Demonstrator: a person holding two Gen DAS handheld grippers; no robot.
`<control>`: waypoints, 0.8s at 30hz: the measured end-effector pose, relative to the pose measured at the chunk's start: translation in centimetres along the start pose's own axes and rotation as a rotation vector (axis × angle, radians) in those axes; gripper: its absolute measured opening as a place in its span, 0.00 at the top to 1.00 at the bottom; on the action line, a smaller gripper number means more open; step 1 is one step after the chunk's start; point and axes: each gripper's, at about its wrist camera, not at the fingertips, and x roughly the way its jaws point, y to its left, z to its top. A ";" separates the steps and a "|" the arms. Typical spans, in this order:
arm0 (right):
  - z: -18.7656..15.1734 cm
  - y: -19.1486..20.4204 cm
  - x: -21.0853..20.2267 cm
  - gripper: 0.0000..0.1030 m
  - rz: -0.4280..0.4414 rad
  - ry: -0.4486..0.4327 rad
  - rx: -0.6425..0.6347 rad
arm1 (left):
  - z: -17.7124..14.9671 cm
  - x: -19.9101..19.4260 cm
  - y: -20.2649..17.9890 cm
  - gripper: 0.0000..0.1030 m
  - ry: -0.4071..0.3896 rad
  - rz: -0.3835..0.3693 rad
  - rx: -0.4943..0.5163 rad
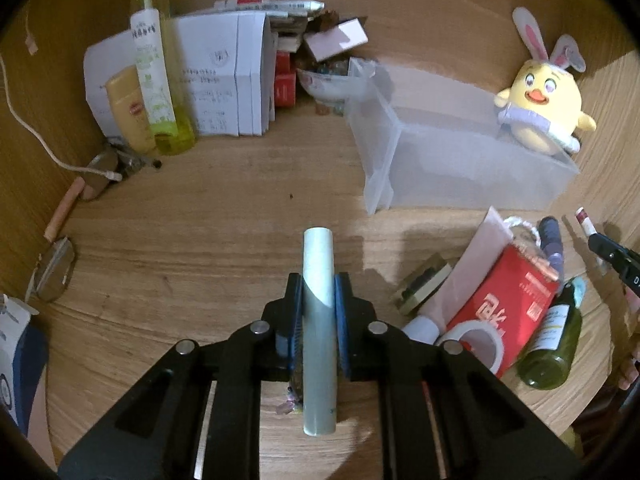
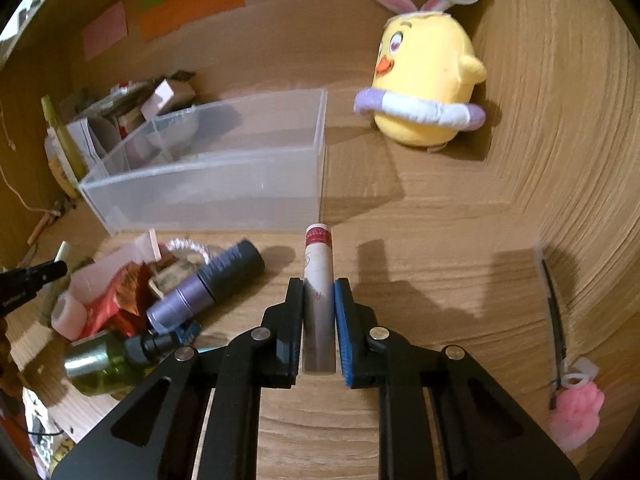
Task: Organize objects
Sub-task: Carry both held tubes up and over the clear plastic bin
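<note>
Desk (image 1: pixel 200 240) of wood grain carries everything, walled at the back and right. Largest item on it is the clear plastic bin (image 2: pixel 208 184), open-topped and apparently empty, with a yellow plush chick (image 2: pixel 424 80) behind its right end. Clutter pile (image 1: pixel 500 300) lies just in front of the bin: red packet, green bottle, tape roll, purple cylinder. Left gripper (image 1: pixel 319 308) has its fingers clenched on a pale green tube (image 1: pixel 318 280), which runs lengthwise between the pads and projects beyond the tips. Right gripper (image 2: pixel 319 308) is likewise clamped on a white tube with a red band (image 2: pixel 319 264), near the bin's right front corner. Judgement: both tubes look bound for the bin. Risks: each tube is smooth, round and gripped along its length, so it could slide forward out of the pads when tilted steeply; both hands converging on one bin could collide; a long tube may catch the bin's rim and shove the light container. Left view alone shows the papers (image 1: pixel 224 80), upright lotion bottles (image 1: pixel 152 80) and white cable (image 1: pixel 36 136) at the back left. Right view alone shows the pink charm on a dark stick (image 2: pixel 576 416) by the right wall and the coloured notes (image 2: pixel 192 4) above.
</note>
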 end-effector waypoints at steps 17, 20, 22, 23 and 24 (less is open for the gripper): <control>3.9 2.0 -3.0 0.86 0.051 -0.166 -0.009 | 4.5 -4.6 -2.2 0.85 -0.205 -0.072 0.006; 4.4 2.5 -3.2 0.86 0.062 -0.180 -0.023 | 5.4 -5.1 -2.5 0.86 -0.232 -0.085 0.006; 4.7 2.7 -3.2 0.86 0.068 -0.189 -0.028 | 5.9 -5.3 -2.8 0.86 -0.245 -0.094 0.008; 4.9 2.8 -3.3 0.86 0.073 -0.193 -0.031 | 6.1 -5.4 -3.0 0.86 -0.250 -0.099 0.011; 5.2 2.9 -3.3 0.86 0.079 -0.198 -0.032 | 6.5 -5.5 -3.2 0.86 -0.255 -0.105 0.016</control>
